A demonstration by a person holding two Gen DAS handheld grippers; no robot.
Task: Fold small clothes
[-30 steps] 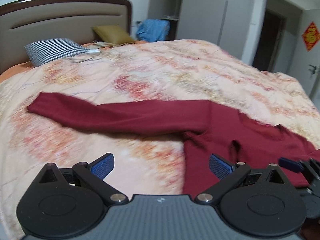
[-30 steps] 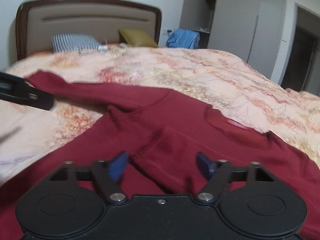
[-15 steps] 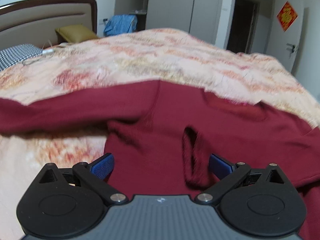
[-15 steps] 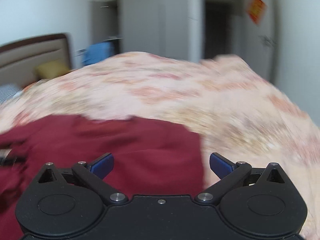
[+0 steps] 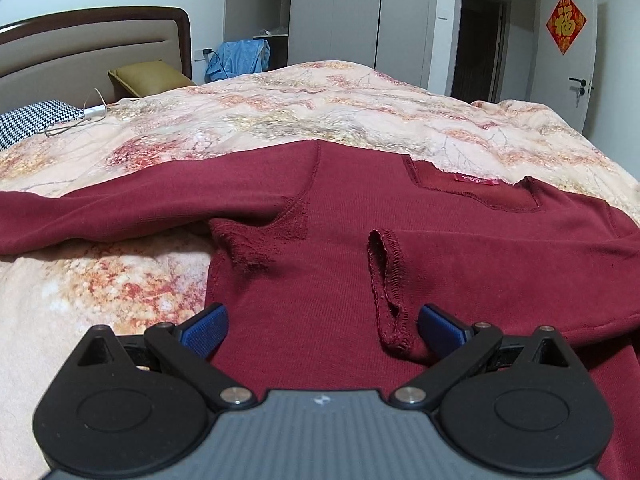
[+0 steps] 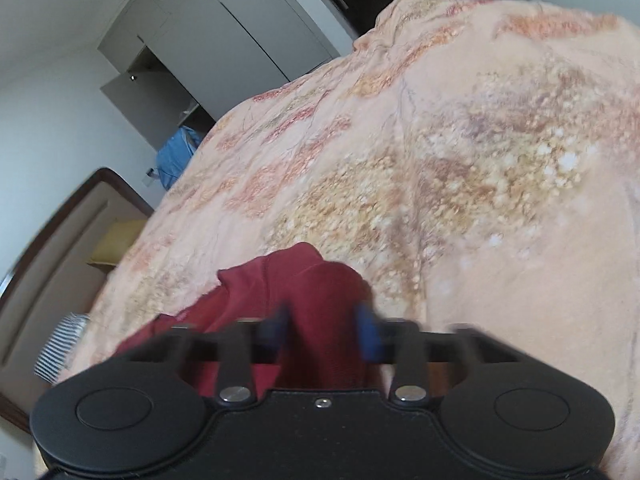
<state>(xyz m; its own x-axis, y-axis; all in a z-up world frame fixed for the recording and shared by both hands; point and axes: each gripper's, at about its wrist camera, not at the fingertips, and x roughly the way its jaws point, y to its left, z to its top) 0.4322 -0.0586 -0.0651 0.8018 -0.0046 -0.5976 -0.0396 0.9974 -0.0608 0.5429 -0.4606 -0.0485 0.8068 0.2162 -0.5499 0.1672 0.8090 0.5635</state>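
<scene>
- A dark red sweater (image 5: 320, 248) lies spread on the bed, over a peach floral duvet (image 5: 320, 112), with its neckline and a small red label (image 5: 476, 179) toward the far side.
- One sleeve (image 5: 120, 208) stretches out flat to the left across the duvet; the other is folded in over the body, its cuff (image 5: 390, 292) lying open near the middle of the chest.
- The left gripper (image 5: 322, 326) hangs low over the sweater's body with its blue pads spread wide: one pad sits at the garment's left edge, the other just beside the folded-in cuff. Neither pad presses on cloth.
- The right gripper (image 6: 324, 332) is rolled well to one side, so the room looks tilted from its camera. Its jaws have just been closing and now stand narrow, with a bunched fold of the red sweater (image 6: 320, 300) between the blue pads; the pads are blurred, but the cloth rises pinched up between them.
- At the head of the bed stands a padded headboard (image 5: 92, 52) with a dark wooden frame; an olive pillow (image 5: 148, 78) and a black-and-white checked pillow (image 5: 36, 120) lie beneath it.
- A blue garment (image 5: 240, 58) is draped beyond the bed, by grey wardrobe doors (image 5: 360, 12).
- A red paper decoration (image 5: 566, 23) hangs on the white door at the right.
</scene>
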